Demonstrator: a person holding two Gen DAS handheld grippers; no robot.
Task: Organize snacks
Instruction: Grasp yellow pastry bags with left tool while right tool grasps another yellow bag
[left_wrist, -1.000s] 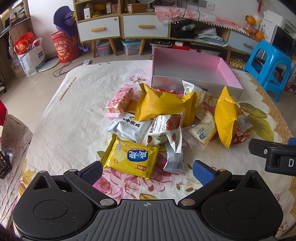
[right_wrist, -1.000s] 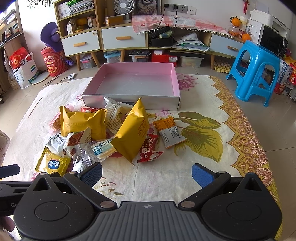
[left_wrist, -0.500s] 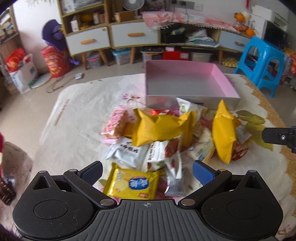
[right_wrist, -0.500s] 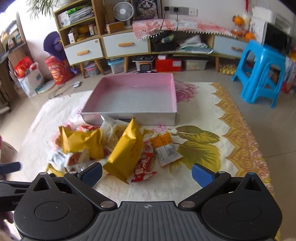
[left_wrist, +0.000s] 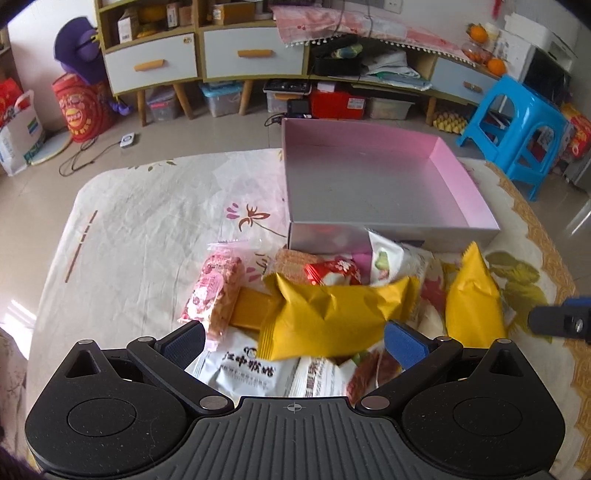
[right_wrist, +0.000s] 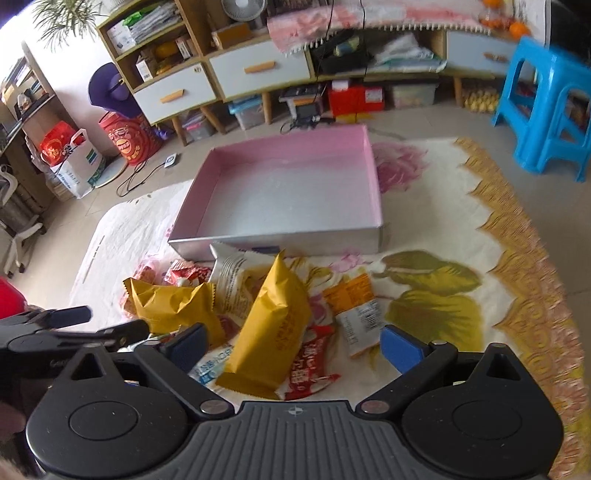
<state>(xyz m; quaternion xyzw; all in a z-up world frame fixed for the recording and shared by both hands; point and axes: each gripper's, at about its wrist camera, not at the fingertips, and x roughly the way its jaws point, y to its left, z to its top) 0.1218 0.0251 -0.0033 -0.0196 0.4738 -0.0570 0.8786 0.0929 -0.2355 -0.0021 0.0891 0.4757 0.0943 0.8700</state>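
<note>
A pile of snack packets lies on the floral cloth in front of an empty pink-lined box, also in the right wrist view. My left gripper is open, over a wide yellow packet and white packets. A pink packet lies at the pile's left. My right gripper is open above a tall yellow packet, a red packet and an orange-white packet. The left gripper shows at the left edge of the right wrist view.
The cloth-covered table ends near the far side of the box. Beyond it are drawer cabinets, storage bins on the floor, a red bucket and a blue plastic stool at the right.
Both grippers have moved forward toward the pile and the box; the packets now sit closer between the open fingers. The small yellow-blue packet has dropped out of the left view.
</note>
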